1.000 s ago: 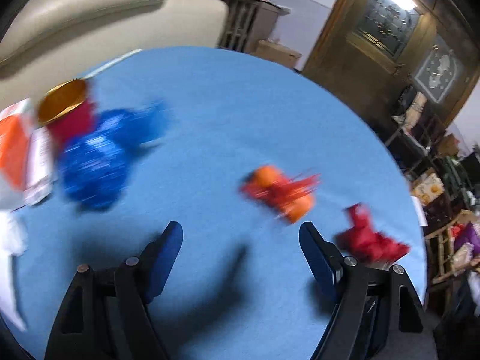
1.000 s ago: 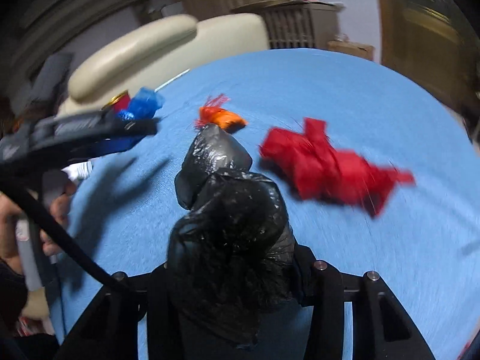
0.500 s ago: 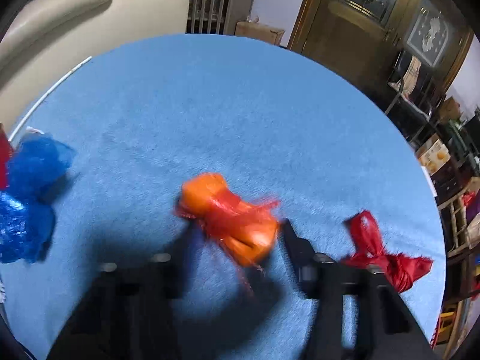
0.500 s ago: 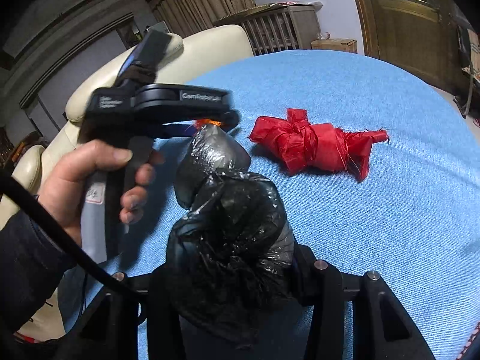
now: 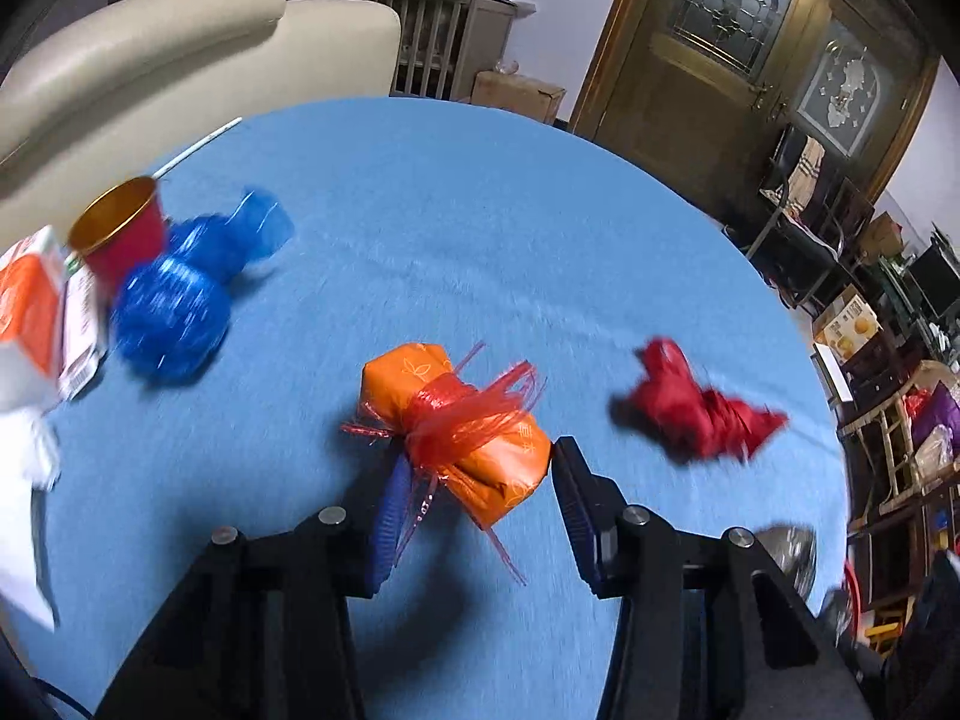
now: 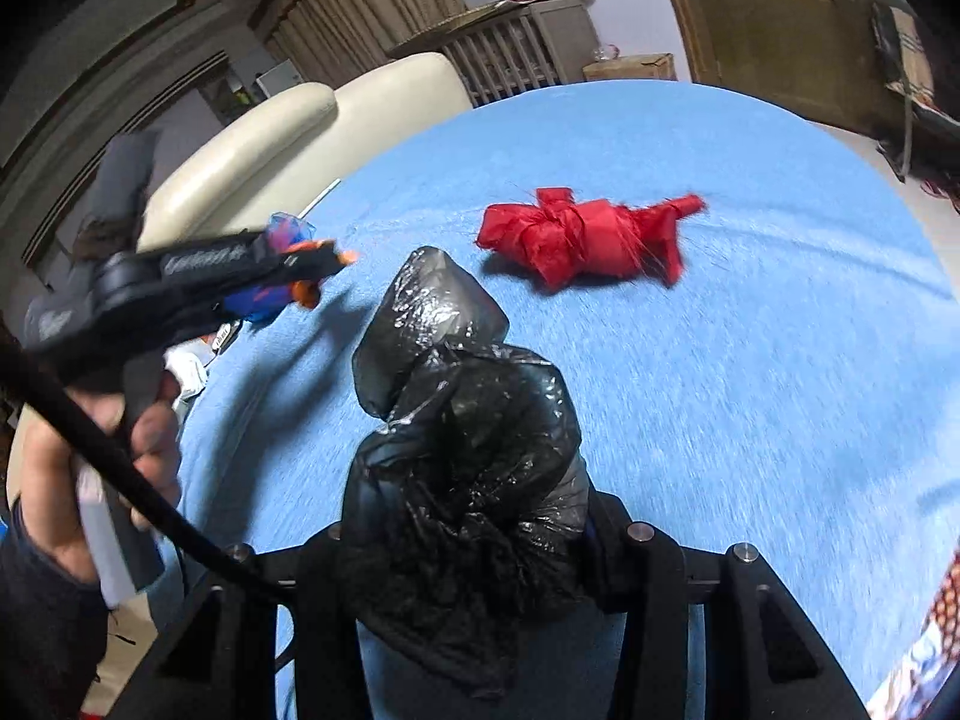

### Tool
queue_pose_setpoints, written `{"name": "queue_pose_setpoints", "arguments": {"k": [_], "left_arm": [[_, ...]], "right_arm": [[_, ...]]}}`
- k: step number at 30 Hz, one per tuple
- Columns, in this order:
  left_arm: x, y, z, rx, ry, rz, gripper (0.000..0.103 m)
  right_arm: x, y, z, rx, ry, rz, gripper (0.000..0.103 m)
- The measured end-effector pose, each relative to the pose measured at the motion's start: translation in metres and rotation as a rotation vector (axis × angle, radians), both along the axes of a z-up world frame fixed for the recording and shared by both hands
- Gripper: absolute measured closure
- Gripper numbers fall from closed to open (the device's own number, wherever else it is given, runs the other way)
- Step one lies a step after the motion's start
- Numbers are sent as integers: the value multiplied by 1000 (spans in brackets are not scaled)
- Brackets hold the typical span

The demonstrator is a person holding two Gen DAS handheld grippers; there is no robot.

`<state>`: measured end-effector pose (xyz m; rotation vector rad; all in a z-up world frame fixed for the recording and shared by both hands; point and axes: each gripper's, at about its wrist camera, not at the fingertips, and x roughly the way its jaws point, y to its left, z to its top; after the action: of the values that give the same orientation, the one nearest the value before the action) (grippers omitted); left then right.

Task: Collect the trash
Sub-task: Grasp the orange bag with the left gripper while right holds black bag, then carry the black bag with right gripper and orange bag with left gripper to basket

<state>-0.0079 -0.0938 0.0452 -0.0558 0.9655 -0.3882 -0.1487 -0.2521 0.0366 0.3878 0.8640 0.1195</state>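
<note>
1. The left hand-held gripper (image 5: 477, 495) has its blue-padded jaws partly closed around the near end of the orange bundle (image 5: 456, 426); the right pad touches it, and whether the left pad does I cannot tell.
2. The bundle's long axis runs from about 10 o'clock down to 4 o'clock, its red mesh tie fanning toward 1 o'clock. Half a second ago it lay a little further left, with the gripper a blur beneath it; now the jaws bracket it.
3. The right hand-held gripper (image 6: 465, 546) is clamped on a crumpled black trash bag (image 6: 462, 456), which stands upright with its peak toward 12 o'clock, as before.
4. On the blue desk (image 5: 480, 240), the red bundle (image 5: 696, 414) lies at 3 o'clock of the orange one, well apart, long axis roughly 10 to 4.
5. The blue bundle (image 5: 180, 294) sits out at 9 to 10 o'clock, with a red cup (image 5: 120, 234) just beside it and a carton (image 5: 36, 312) at the left edge.
6. A cream sofa (image 5: 180, 54) is beyond the desk at 11 o'clock.
</note>
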Motion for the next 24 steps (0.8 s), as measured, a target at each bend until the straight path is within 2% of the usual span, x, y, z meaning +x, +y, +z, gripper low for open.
{"name": "queue_pose_setpoints", "arguments": {"k": [9, 24], "left_arm": [[-72, 10, 13, -54, -3, -20, 54], [-137, 16, 39, -74, -60, -43, 54]], "right_arm": [[-47, 2, 20, -25, -30, -56, 54], [-99, 2, 35, -18, -77, -118, 54]]}}
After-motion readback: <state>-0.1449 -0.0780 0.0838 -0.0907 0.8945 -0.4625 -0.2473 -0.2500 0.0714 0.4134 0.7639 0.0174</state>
